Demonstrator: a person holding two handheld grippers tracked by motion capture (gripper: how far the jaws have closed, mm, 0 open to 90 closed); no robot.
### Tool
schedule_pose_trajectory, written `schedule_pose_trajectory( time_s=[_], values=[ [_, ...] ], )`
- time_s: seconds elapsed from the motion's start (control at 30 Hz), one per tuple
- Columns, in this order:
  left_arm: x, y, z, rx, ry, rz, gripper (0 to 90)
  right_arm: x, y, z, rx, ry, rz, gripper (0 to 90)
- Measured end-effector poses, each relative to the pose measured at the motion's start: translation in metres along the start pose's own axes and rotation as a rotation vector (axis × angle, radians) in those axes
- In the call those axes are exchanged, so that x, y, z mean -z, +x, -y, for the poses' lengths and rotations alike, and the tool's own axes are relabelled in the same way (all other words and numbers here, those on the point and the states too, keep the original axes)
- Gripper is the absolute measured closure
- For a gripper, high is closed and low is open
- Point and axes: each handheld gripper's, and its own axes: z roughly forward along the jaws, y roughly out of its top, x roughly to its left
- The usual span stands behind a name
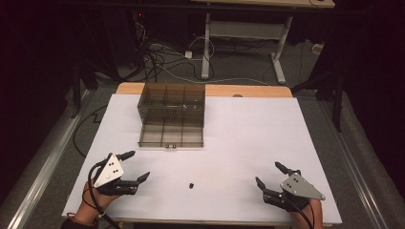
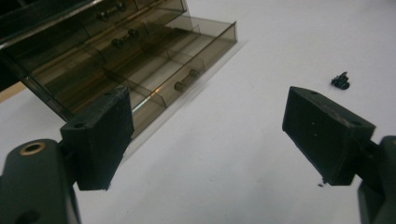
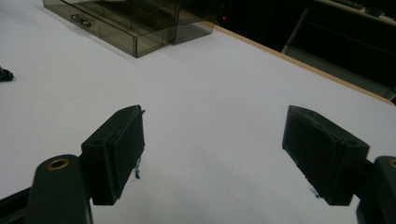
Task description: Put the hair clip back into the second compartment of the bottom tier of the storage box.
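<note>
In the high view, a white tabletop (image 1: 248, 143) carried a smoky transparent drawer cabinet (image 1: 172, 107) toward the far left, its bottom drawer (image 1: 171, 136) pulled out toward the person. A small black part (image 1: 191, 184) lay on the near side, between the two grippers. The left gripper (image 1: 133, 167) and the right gripper (image 1: 270, 174) each rested near the front edge with fingers spread apart, holding nothing.

In the left gripper view, its fingers (image 2: 100, 135) stood wide open, the open drawer (image 2: 154, 70) beyond them and the black part (image 2: 341, 81) to the upper right.

In the right gripper view, its fingers (image 3: 116, 149) stood wide open over bare tabletop (image 3: 215, 102), the cabinet (image 3: 135, 18) far off.
</note>
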Motion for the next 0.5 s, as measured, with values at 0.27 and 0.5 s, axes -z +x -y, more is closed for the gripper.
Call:
schedule_pose_trajectory(
  time_s=[0.27,0.5],
  values=[
    [-0.0050,-0.0017,0.0079,-0.022,0.064,-0.006,16.2,0.0010,0.0008,0.0004,0.010,-0.002,-0.005,21.0],
    [-0.0041,-0.0049,0.0088,-0.017,0.093,0.009,17.2,-0.0002,0.0029,-0.0008,0.021,0.002,-0.006,21.0]
  ],
)
